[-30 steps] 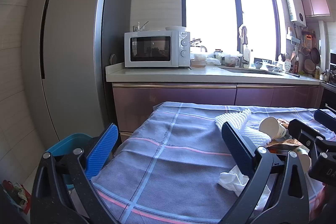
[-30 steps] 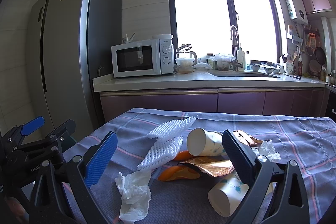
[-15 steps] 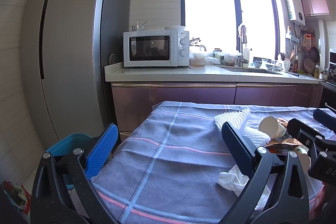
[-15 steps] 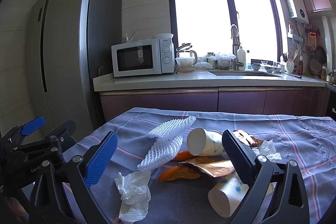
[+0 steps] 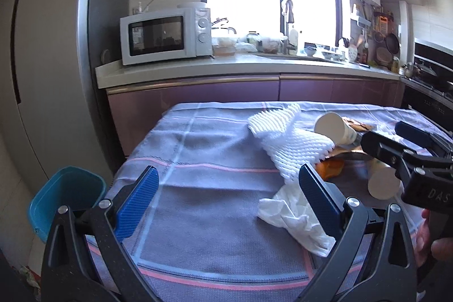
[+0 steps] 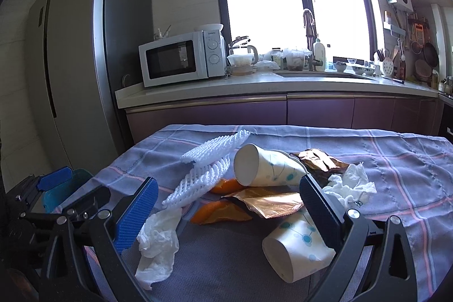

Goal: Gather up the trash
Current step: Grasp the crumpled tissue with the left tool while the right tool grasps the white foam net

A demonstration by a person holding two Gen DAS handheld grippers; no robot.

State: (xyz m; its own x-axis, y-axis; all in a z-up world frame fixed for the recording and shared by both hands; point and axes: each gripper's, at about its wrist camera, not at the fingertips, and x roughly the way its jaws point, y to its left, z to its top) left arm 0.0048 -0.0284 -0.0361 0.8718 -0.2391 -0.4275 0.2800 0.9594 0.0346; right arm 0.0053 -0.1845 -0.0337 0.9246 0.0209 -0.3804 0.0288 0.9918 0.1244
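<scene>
Trash lies on a table with a grey-blue checked cloth [image 6: 396, 160]: a crumpled white tissue [image 6: 158, 242], white foam netting [image 6: 209, 171], orange peel [image 6: 218, 212], a gold wrapper [image 6: 271, 201], two paper cups on their sides [image 6: 263, 170] [image 6: 297, 248] and a second tissue [image 6: 351, 186]. My right gripper [image 6: 226, 211] is open and empty over the pile. My left gripper [image 5: 229, 203] is open and empty over bare cloth; the tissue [image 5: 288, 217] and netting [image 5: 288, 149] are by its right finger. The right gripper shows in the left wrist view [image 5: 396, 143].
A blue bin [image 5: 65, 197] stands on the floor left of the table, by the grey fridge [image 5: 42, 61]. A kitchen counter [image 5: 240, 67] with a microwave [image 5: 164, 36] and a sink runs behind the table. The left gripper shows at the lower left of the right wrist view [image 6: 73, 188].
My left gripper has moved forward and to the right, closer to the tissue and netting. My right gripper has moved slightly forward over the pile. Both stay open.
</scene>
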